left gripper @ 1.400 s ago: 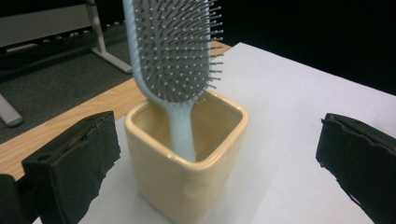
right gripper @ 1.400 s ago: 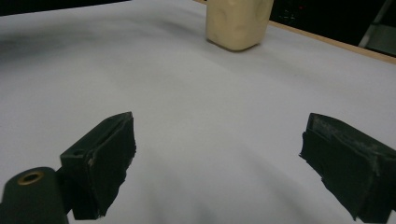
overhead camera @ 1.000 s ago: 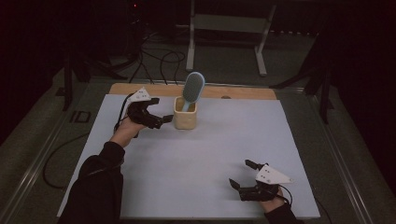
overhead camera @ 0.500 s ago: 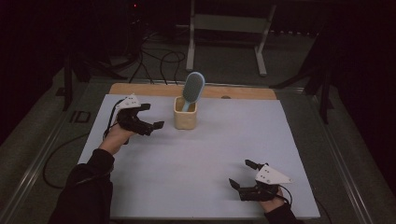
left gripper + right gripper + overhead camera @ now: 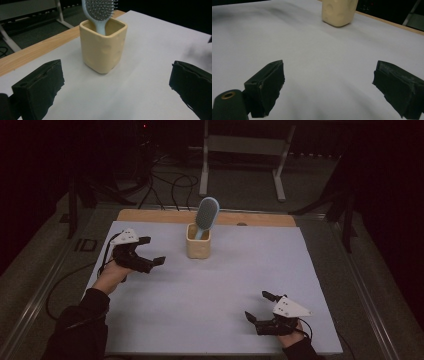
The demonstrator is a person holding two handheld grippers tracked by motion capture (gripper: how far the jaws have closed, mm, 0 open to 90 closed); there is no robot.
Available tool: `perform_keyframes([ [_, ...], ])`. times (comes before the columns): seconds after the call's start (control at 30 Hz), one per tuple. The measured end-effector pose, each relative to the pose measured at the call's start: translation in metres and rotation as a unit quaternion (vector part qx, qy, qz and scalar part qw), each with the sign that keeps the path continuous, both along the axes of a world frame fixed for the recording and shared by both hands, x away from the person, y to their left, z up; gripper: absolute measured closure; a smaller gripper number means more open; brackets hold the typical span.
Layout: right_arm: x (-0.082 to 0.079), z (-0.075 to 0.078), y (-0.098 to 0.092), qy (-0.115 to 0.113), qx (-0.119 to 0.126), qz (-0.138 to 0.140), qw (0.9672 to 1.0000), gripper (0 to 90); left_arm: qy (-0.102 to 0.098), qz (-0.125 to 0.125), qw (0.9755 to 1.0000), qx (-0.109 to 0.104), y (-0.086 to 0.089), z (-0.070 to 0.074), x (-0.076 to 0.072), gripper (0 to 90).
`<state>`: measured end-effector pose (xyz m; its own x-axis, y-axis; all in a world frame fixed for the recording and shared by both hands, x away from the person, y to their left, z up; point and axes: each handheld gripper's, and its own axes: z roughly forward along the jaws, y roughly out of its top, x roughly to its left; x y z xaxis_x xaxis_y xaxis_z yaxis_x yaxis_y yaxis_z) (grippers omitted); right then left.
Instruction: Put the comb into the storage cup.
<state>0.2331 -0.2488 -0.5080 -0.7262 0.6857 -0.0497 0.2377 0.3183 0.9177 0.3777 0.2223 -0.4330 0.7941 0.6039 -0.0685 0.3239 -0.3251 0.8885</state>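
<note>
A cream square cup [image 5: 198,247] stands at the back middle of the white sheet, and a light-blue hairbrush [image 5: 206,215] sticks up out of it, bristle head on top. My left gripper [image 5: 152,251] hovers open a short way left of the cup, nothing between its fingers. In the left gripper view the cup [image 5: 103,47] and brush [image 5: 100,12] sit ahead of the spread jaws of the left gripper [image 5: 117,87]. My right gripper [image 5: 256,305] rests open near the front right edge. Its own view has the right gripper [image 5: 329,85] wide apart and the cup [image 5: 339,12] far off.
The white sheet [image 5: 210,295] covers most of the table, with a wooden strip [image 5: 150,215] bare along the back edge. Cables [image 5: 170,180] and a metal stand [image 5: 240,145] lie on the floor behind the table.
My left gripper has pulled back from the cup, toward the left and nearer the person. The brush stays in the cup. The right gripper has not moved.
</note>
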Motion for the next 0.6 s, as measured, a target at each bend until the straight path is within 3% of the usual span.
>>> perform_keyframes([
  [0.6, 0.0, 0.0, 0.001, -0.001, -0.001, 0.003, 1.0, 9.5, 0.011, -0.004, 0.9997, 0.022, 0.014, -0.022, -0.037, 0.0],
])
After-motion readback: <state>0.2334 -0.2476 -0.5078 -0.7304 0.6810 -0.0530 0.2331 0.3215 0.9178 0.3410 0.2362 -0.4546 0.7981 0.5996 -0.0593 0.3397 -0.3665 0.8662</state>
